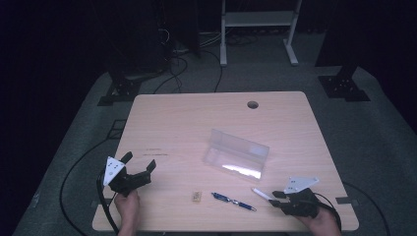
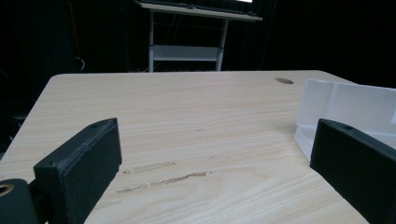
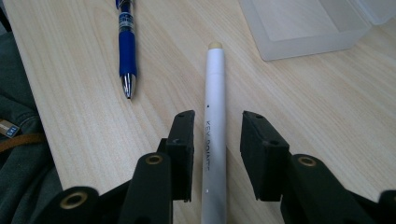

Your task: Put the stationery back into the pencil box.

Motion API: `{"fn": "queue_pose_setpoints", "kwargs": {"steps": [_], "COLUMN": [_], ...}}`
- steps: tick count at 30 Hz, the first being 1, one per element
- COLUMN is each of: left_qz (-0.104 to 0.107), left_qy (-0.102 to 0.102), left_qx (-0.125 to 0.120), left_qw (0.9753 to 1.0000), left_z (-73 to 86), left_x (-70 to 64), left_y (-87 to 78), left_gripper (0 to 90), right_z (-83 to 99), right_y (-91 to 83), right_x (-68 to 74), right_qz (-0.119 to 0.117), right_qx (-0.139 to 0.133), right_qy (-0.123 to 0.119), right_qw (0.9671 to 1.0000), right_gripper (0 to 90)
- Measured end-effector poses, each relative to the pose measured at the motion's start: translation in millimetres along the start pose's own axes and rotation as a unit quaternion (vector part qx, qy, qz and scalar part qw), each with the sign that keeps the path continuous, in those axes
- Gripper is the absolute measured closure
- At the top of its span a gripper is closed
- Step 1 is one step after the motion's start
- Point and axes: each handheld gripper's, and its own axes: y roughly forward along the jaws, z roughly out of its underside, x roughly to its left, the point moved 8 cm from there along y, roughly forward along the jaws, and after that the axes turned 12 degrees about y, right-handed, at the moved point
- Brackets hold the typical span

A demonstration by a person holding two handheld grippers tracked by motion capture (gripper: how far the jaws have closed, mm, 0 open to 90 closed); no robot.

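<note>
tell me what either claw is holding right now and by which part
Nothing is held. The right claw is open, its jaws either side of the white pen near one end, gaps showing. The left claw is open over bare table.

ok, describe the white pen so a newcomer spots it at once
Start at the clear plastic box mid-table, then move toward the near right corner. The white pen lies between the open jaws of the right hand-held gripper; the pen beside it is blue.

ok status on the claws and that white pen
Right claw open, straddling white pen, not gripping. Left claw open, idle. Blue pen beside it, clear.
</note>
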Motion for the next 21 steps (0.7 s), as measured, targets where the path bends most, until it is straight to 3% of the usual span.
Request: {"fn": "queue_pose_setpoints", "kwargs": {"steps": [21], "left_qz": [0.001], "left_qy": [0.001], "left_qx": [0.001], "left_qw": [1.0], "left_z": [0.0], "left_x": [-0.8], "left_y": [0.7], "left_gripper": [1.1], "right_z": [2.3], "right_y": [4.4], "right_x": [0.8], "right_qz": [0.006], "right_qx": [0.014], "right_qy": [-0.007], "right_qw": [0.9999], "right_gripper": [68.8]}}
